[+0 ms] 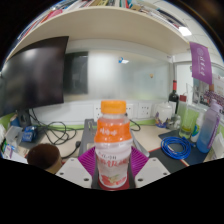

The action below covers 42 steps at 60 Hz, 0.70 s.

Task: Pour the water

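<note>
A plastic bottle (113, 145) with an orange cap and a pink-and-white label stands upright between my fingers, lifted above the desk. Both magenta pads (88, 160) press against its sides, so my gripper (113, 172) is shut on it. The bottle's base is hidden below the fingers. A brown round bowl-like object (43, 155) sits low on the desk to the left of the fingers.
A dark monitor (35, 75) stands at the left. A coil of blue cable (176, 148) lies right of the bottle, with a pale blue bottle (207, 128), a green cup (188, 120) and a dark bottle (173, 97) beyond. A whiteboard wall is at the back.
</note>
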{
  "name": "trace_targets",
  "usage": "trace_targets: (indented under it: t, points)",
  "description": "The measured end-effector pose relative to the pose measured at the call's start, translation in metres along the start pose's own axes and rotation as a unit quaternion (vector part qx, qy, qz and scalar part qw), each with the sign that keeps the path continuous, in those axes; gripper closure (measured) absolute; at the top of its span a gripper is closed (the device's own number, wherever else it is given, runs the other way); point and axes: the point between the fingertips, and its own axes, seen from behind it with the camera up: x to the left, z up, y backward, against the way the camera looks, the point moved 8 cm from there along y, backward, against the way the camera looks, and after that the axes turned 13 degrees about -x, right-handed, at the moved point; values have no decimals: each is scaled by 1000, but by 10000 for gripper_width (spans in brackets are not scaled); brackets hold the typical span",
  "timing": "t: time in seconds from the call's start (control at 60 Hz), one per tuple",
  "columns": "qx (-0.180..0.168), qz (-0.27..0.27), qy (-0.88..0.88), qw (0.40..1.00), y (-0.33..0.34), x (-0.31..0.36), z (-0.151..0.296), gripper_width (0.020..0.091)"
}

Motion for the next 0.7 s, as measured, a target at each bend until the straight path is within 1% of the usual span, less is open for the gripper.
trace_targets:
  t: [0.033, 0.067, 0.183, 0.217, 0.267, 0.35, 0.383, 0.533, 0.633, 0.7]
  points:
    - [-14, 2, 2, 1000, 1, 0, 3, 665]
    - [-9, 5, 0, 1000, 3, 1, -1, 660]
    - [-15, 2, -15, 1000, 9, -2, -1, 615]
    - [-13, -1, -20, 1000, 11, -2, 0, 578]
    - [-3, -2, -24, 1000, 14, -1, -1, 548]
    - [36, -1, -25, 999, 27, -2, -3, 396]
    - [45, -3, -14, 999, 35, -3, -1, 371]
    - [92, -6, -10, 996, 92, 1, 9, 372]
    - [138, -6, -15, 990, 140, 10, 20, 379]
    - [160, -7, -19, 987, 169, 20, 30, 381]
